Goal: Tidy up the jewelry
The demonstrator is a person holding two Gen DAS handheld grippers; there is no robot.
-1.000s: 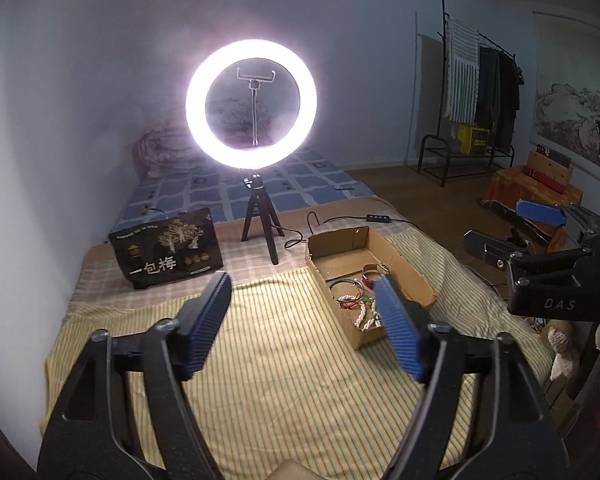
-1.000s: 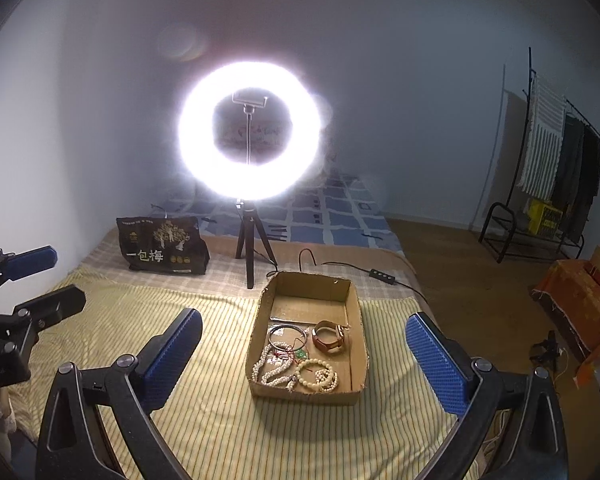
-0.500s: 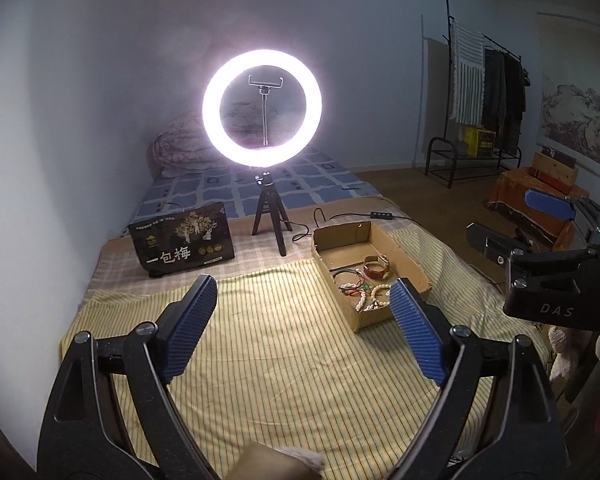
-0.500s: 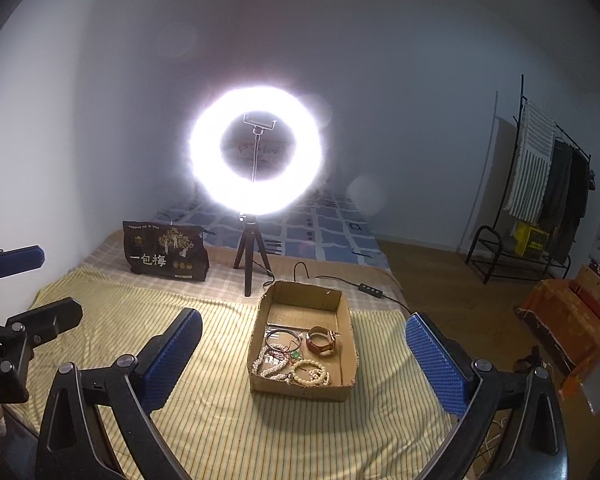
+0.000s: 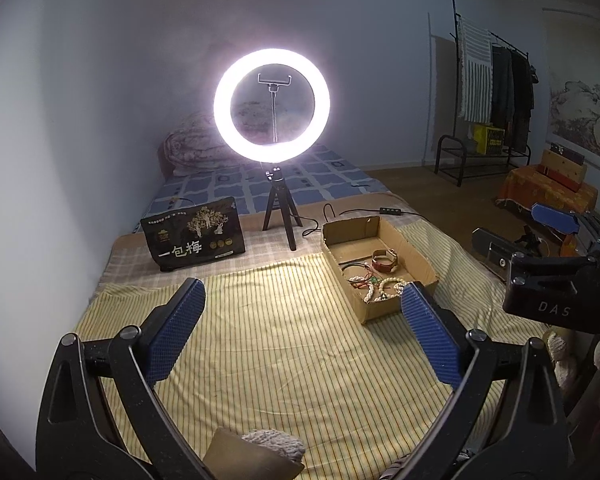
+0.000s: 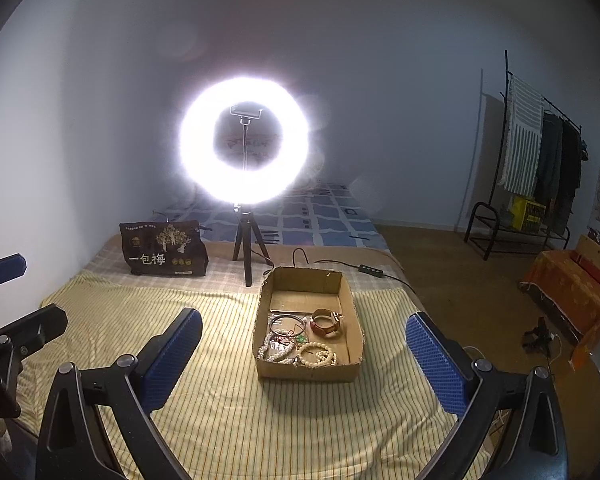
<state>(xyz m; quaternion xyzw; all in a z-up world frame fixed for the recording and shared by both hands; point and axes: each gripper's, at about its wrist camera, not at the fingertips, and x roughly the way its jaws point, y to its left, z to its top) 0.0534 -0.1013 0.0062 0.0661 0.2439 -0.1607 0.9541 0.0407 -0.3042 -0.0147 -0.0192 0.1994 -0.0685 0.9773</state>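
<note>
An open cardboard box (image 6: 352,312) sits on the yellow striped cloth (image 6: 204,380) on the bed. It holds a brown leather watch (image 6: 327,323), pearl bead bracelets (image 6: 318,354), dark bangles (image 6: 286,323) and small tangled pieces. The box also shows in the left wrist view (image 5: 420,256). My right gripper (image 6: 304,344) is open and empty, held back from the box's near wall. My left gripper (image 5: 300,316) is open and empty, above the cloth to the left of the box.
A lit ring light on a small tripod (image 6: 244,248) stands behind the box, its cable (image 6: 364,268) trailing right. A dark snack bag (image 6: 162,248) stands at the back left. A clothes rack (image 6: 540,152) and an orange-covered seat (image 6: 572,288) are across the floor.
Both grippers have pulled back and risen, so the box and ring light look smaller and lower. The left gripper's jaws have spread wider. The box and jewelry have not moved.
</note>
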